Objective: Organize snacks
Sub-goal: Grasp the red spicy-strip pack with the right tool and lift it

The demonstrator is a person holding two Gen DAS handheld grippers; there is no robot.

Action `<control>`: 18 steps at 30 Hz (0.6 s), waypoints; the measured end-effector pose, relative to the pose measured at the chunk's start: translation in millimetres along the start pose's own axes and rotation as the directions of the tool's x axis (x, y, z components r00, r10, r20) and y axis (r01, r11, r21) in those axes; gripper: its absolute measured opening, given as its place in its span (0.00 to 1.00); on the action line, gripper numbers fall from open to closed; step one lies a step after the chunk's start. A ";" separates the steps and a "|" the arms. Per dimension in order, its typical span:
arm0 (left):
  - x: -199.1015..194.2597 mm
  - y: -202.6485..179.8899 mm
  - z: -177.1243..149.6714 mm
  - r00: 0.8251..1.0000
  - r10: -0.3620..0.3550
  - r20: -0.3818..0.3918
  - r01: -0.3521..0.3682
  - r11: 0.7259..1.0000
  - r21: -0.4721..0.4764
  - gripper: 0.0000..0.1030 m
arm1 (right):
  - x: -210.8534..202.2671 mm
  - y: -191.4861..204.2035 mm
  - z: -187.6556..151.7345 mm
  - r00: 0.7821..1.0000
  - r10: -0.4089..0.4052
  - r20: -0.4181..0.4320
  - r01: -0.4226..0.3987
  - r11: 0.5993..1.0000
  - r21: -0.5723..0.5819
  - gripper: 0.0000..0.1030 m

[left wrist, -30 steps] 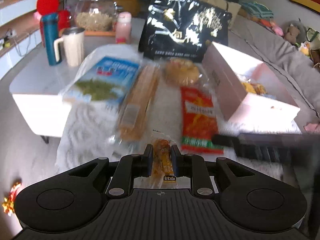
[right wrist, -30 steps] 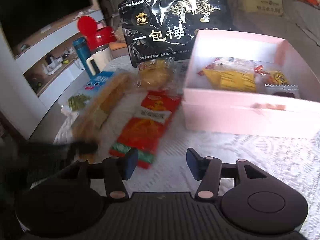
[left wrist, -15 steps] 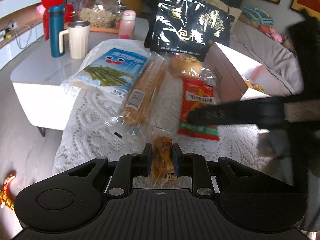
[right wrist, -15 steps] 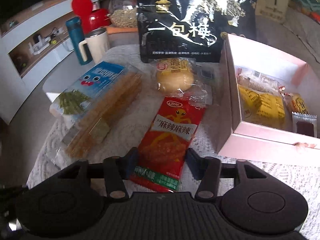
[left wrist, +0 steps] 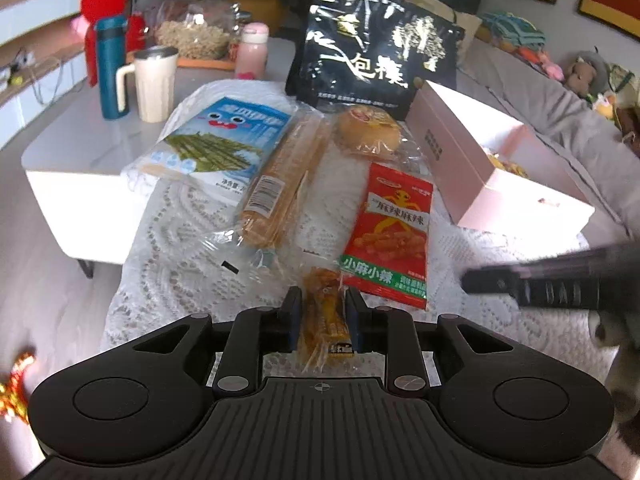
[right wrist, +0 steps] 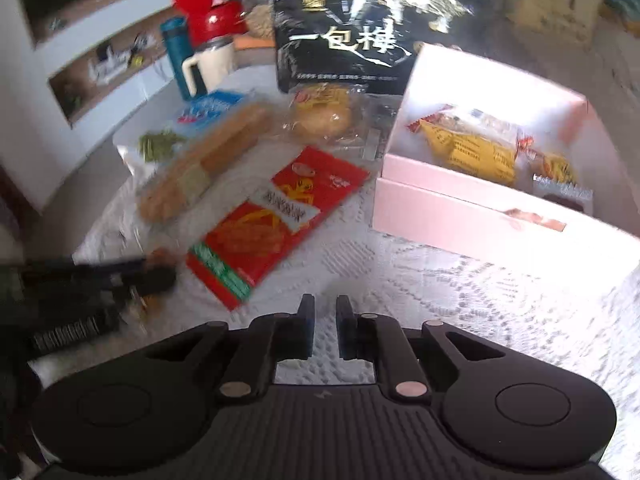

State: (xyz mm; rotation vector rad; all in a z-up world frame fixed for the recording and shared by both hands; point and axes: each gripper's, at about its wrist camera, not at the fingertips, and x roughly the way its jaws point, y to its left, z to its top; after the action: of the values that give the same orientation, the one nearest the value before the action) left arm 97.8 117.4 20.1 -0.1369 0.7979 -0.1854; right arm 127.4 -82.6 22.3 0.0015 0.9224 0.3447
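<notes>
My left gripper [left wrist: 323, 312] is shut on a small orange snack packet [left wrist: 325, 326], held just above the lace cloth. Ahead of it lie a red spicy snack bag [left wrist: 390, 232], a long biscuit pack [left wrist: 284, 176], a blue bag [left wrist: 224, 136] and a wrapped round bun [left wrist: 368, 132]. An open pink box [right wrist: 460, 216] to the right holds yellow packets [right wrist: 468, 148]. My right gripper [right wrist: 325, 320] is shut and empty above bare cloth, between the red bag [right wrist: 276, 216] and the box. In the left wrist view it shows blurred at the right [left wrist: 520, 284].
A large black bag [left wrist: 380, 48] stands upright behind the snacks. On the white table at the back left are a cream mug [left wrist: 154, 84], a teal bottle [left wrist: 112, 64], a pink bottle [left wrist: 252, 52] and a glass jar [left wrist: 196, 28]. A grey sofa [left wrist: 560, 128] runs along the right.
My right gripper's jaws have closed from wide open to shut on nothing, and it has swung from over the red bag back toward the pink box. The left gripper stays put with its packet.
</notes>
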 end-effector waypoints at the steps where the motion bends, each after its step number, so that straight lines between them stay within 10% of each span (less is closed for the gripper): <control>1: -0.1 -1.2 -1.5 1.000 0.004 0.006 -0.004 1.000 0.014 0.28 | 1.7 -0.8 4.1 1.000 0.026 -0.004 -0.026 0.999 0.033 0.19; 18: -3.1 10.4 -9.0 0.998 -0.052 0.040 0.054 0.997 -0.047 0.28 | 52.8 49.0 49.7 0.998 -0.060 0.032 0.057 0.995 0.084 0.59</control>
State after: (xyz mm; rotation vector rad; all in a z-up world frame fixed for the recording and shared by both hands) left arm 90.4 127.7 14.0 -0.2068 0.7604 -0.2129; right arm 181.2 -13.6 18.6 0.0567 0.8999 0.2510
